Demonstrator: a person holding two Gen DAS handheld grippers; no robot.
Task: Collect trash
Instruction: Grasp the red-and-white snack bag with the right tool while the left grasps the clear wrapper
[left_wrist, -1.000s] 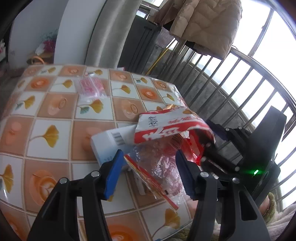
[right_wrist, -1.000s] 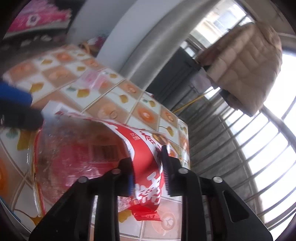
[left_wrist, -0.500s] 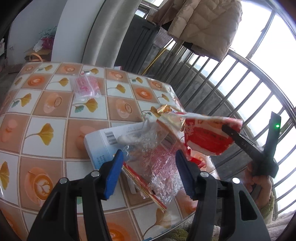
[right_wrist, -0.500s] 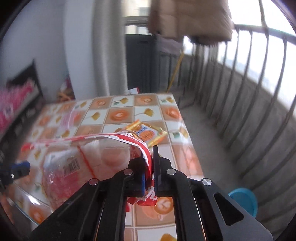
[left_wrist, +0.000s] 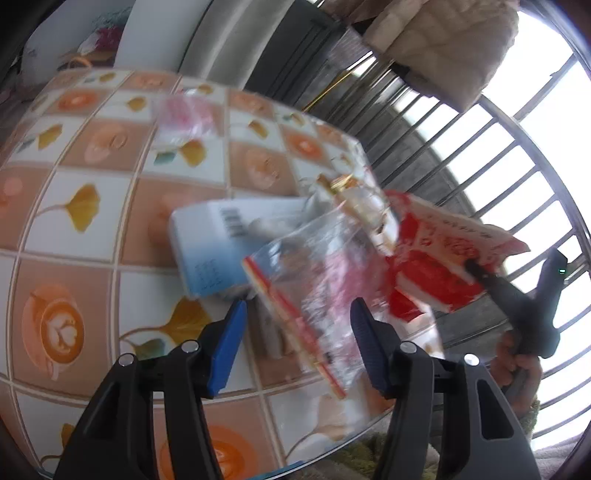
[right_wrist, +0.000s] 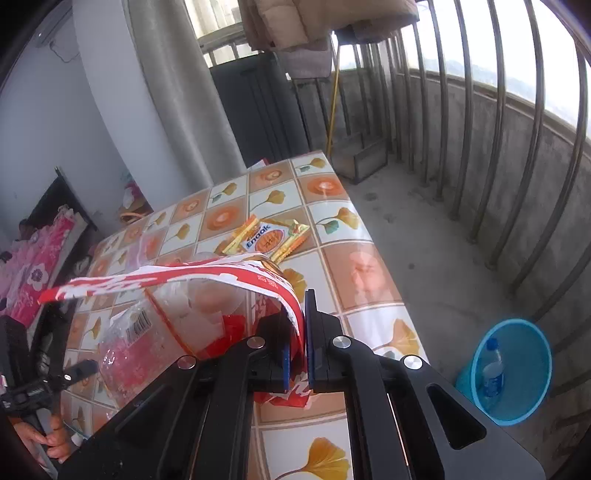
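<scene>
The right gripper (right_wrist: 296, 354) is clamped on the red-and-white end of a large snack bag (right_wrist: 177, 314), its blue pads pressed flat against the film with almost no gap between them. The bag hangs above the table (right_wrist: 365, 280), its clear crinkled body trailing toward nine o'clock in the right wrist view. In the left wrist view the same snack bag (left_wrist: 332, 280) stretches from the centre out to three o'clock, where the right gripper (left_wrist: 476, 271) pinches its red end.

The left gripper (left_wrist: 297, 336) stands wide, its blue fingers (left_wrist: 229, 343) either side of the bag's clear lower part; the frame is blurred, so I cannot tell whether either pad touches the film.

Behind the bag, at about ten o'clock from the left gripper, a pale blue carton with a barcode (left_wrist: 218, 247) lies flat on the table. Farther off at eleven o'clock a small pink-printed clear wrapper (left_wrist: 184, 118) rests on the tiles. A gold biscuit wrapper (right_wrist: 267, 240) lies just past the bag's top edge at twelve o'clock in the right wrist view.

On the balcony floor beside the table, at four o'clock, a blue wastebasket (right_wrist: 517, 369) stands upright with a plastic bottle (right_wrist: 493, 373) inside it. The balcony railing (right_wrist: 517, 129) runs behind, and a beige quilted jacket (left_wrist: 443, 48) hangs above.
</scene>
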